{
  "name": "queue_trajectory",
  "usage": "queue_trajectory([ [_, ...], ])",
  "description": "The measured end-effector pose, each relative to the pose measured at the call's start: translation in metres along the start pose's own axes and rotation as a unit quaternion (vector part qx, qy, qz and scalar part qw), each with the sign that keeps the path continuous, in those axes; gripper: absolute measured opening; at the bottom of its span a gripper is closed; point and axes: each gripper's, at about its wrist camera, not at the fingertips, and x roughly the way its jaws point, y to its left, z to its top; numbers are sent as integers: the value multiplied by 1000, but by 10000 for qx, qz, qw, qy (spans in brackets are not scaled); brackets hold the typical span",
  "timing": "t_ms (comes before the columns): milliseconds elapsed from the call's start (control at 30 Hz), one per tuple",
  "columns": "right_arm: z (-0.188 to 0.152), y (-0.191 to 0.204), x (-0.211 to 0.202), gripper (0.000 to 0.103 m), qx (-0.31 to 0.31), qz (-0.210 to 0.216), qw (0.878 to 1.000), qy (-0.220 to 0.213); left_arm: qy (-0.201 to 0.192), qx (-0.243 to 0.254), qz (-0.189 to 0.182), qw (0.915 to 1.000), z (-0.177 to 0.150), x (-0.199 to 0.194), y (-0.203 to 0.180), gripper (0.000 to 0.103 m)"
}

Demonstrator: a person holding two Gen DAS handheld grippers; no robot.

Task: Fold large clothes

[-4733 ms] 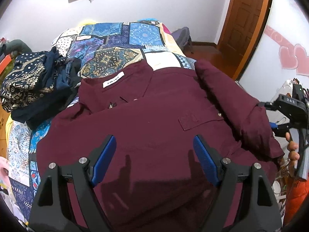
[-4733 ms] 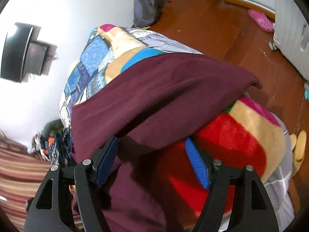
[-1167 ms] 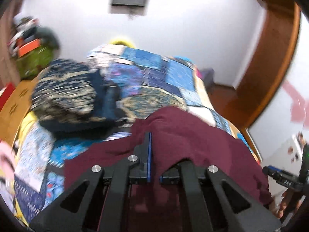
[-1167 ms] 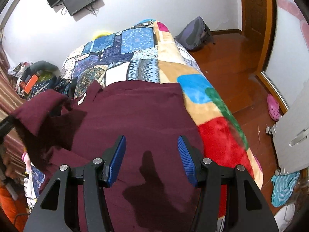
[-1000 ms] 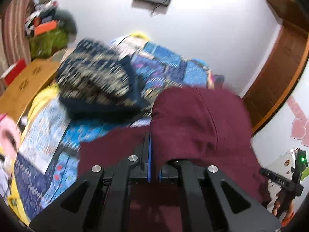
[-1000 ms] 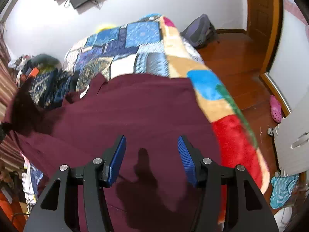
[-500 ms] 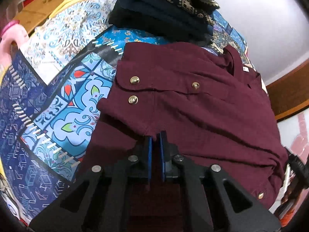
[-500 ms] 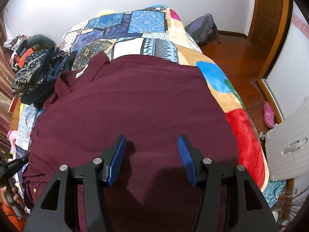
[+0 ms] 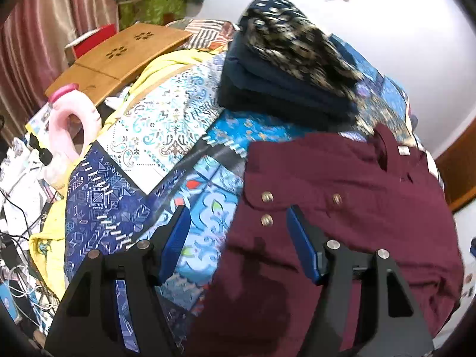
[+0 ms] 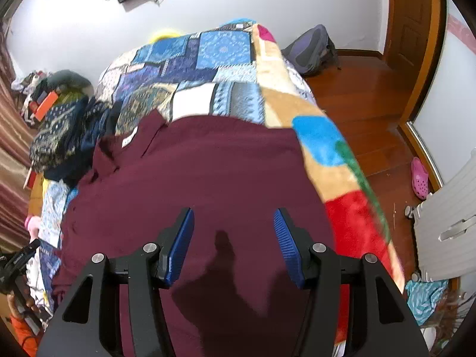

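Lying flat, maroon shirt [image 9: 342, 208], sleeve folded in

Bright, even room light, strong fisheye bending with dark corners, perhaps slight motion blur.

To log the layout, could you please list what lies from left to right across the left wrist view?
Pink bottle → wooden lap desk → patterned quilt → folded dark clothes → maroon shirt.
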Motion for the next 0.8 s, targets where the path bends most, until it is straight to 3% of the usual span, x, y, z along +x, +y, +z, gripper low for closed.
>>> queue_trajectory([
  [267,30,-32,6,52,409,96,9991,-7,680,-384,-709,9944,24,52,10,66],
  [467,41,-56,45,52,760,318,9950,564,1379,-383,-791,9865,20,103,7,66],
  [733,55,-80,105,53,1108,518,9838,1313,1575,-894,-1314,9746,15,133,17,68],
  [800,59,-80,116,62,1138,552,9818,1414,1542,-953,-1475,9723,18,138,18,68],
])
